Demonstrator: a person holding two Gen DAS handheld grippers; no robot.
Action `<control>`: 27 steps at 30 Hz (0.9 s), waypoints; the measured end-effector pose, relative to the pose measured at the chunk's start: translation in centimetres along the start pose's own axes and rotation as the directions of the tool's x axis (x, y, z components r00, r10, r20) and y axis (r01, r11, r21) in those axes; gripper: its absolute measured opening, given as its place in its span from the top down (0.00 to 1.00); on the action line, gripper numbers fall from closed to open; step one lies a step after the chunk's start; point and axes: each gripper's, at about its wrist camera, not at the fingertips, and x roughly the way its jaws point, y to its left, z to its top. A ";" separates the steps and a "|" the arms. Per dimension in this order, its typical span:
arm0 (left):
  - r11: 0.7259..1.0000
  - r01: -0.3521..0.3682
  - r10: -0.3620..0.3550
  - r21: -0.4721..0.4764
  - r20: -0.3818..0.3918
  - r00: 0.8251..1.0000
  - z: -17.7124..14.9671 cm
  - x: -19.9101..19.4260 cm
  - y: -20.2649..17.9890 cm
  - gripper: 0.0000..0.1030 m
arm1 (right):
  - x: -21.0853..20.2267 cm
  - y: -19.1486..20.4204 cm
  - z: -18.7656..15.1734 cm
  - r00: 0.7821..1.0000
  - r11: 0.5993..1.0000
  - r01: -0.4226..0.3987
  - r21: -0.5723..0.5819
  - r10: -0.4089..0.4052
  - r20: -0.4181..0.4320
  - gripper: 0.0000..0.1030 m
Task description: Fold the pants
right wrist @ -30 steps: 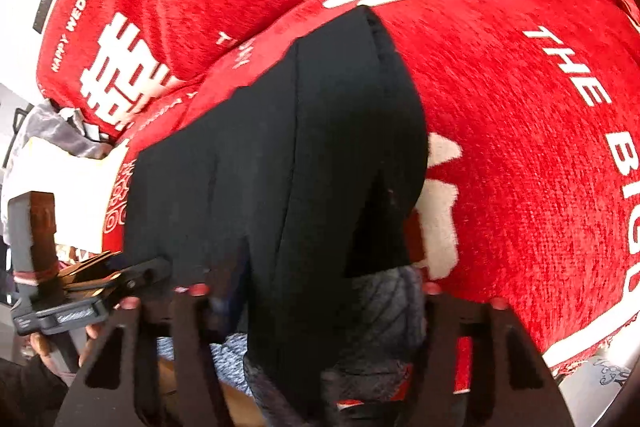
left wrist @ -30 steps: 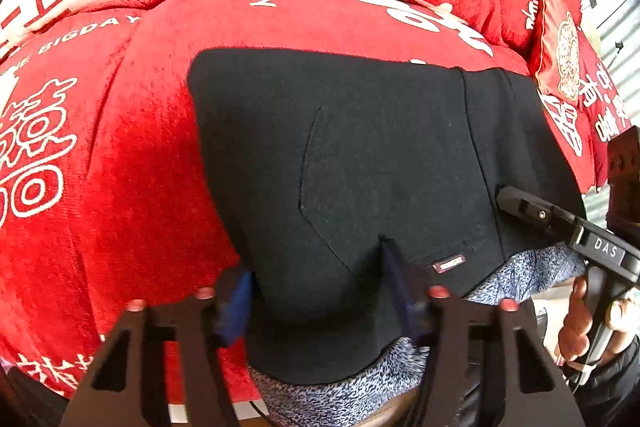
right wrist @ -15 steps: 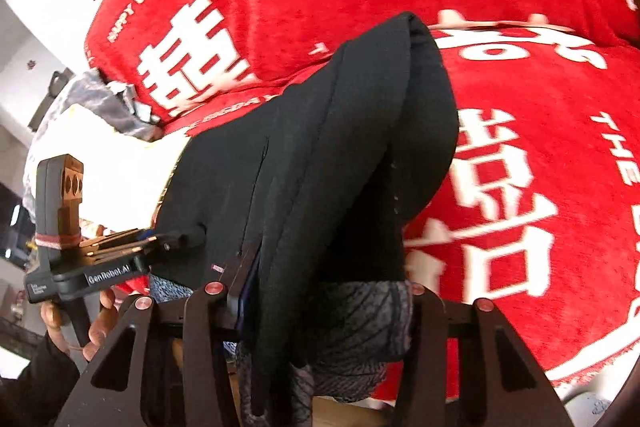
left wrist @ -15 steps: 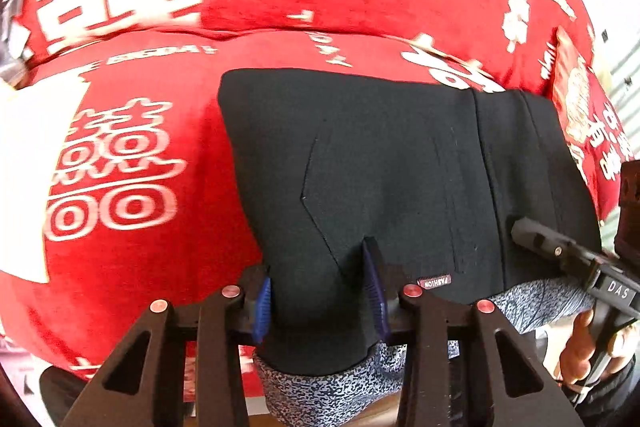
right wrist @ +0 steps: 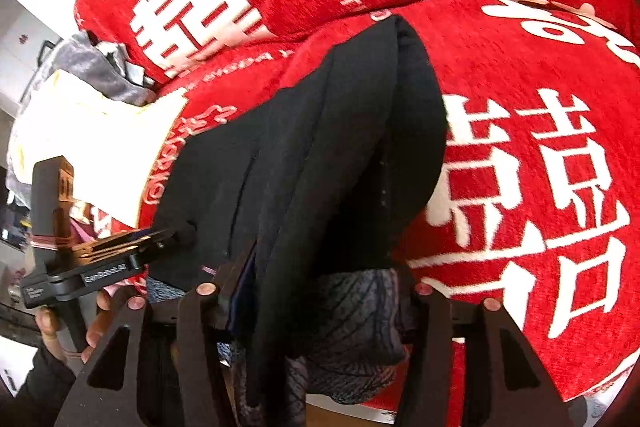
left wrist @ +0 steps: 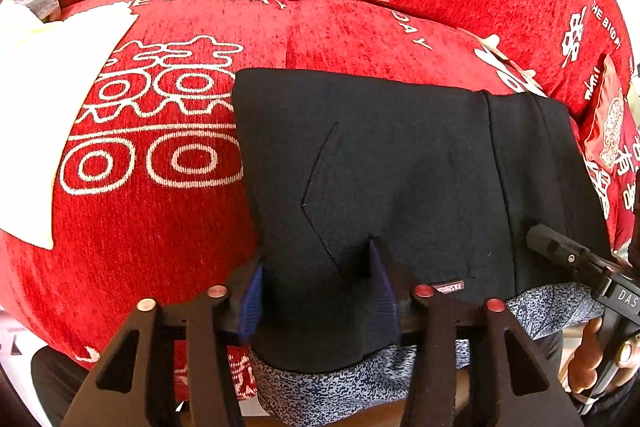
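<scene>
on the red wedding-print sofa cover (left wrist: 168, 235): one pair of black pants (left wrist: 400, 167), folded into a thick stack; left gripper (left wrist: 318, 291) and right gripper (right wrist: 320, 291) each clamped on its near waistband edge; likely mid-fold or shifting the bundle; next: lower level, then let go; two grippers

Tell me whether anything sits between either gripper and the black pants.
Nothing visible does. The left gripper already has the near edge of the black pants between its blue pads, and the right gripper has the bunched cloth between its fingers. The pants lie on the red sofa cover.
</scene>
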 end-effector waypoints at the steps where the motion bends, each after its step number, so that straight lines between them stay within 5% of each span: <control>1: 1.000 -0.001 0.001 -0.004 -0.002 1.000 0.0 0.0 0.1 0.46 | 0.1 -0.4 -0.2 1.000 1.000 0.008 0.008 -0.008 -0.002 0.37; 5: 1.000 -0.009 0.009 -0.012 -0.008 1.000 0.0 -0.2 0.5 0.37 | 0.3 -1.9 -0.3 1.000 0.998 0.030 0.049 -0.030 -0.004 0.22; 11: 0.999 -0.034 0.035 -0.026 0.031 0.999 -0.5 -2.4 1.5 0.37 | -2.2 -1.7 -0.5 0.992 0.993 0.119 0.025 -0.120 0.049 0.21; 14: 0.999 -0.033 0.034 -0.013 0.061 0.998 -1.0 -3.6 0.9 0.37 | -4.7 1.0 -1.2 0.954 0.956 0.275 -0.101 -0.258 0.153 0.21; 17: 0.999 -0.037 0.034 0.035 0.075 0.997 -1.7 -3.8 -0.8 0.37 | -5.9 4.6 -2.8 0.949 0.916 0.295 -0.273 -0.247 0.197 0.21; 23: 0.988 -0.099 0.094 0.116 0.049 0.994 -2.7 -1.5 -3.3 0.37 | -3.0 7.1 -5.9 0.966 0.836 0.257 -0.484 -0.237 0.103 0.21; 27: 0.984 -0.110 0.105 0.143 0.041 0.994 -2.8 -1.2 -3.6 0.37 | -1.5 5.2 -5.8 0.964 0.863 0.249 -0.440 -0.264 0.027 0.21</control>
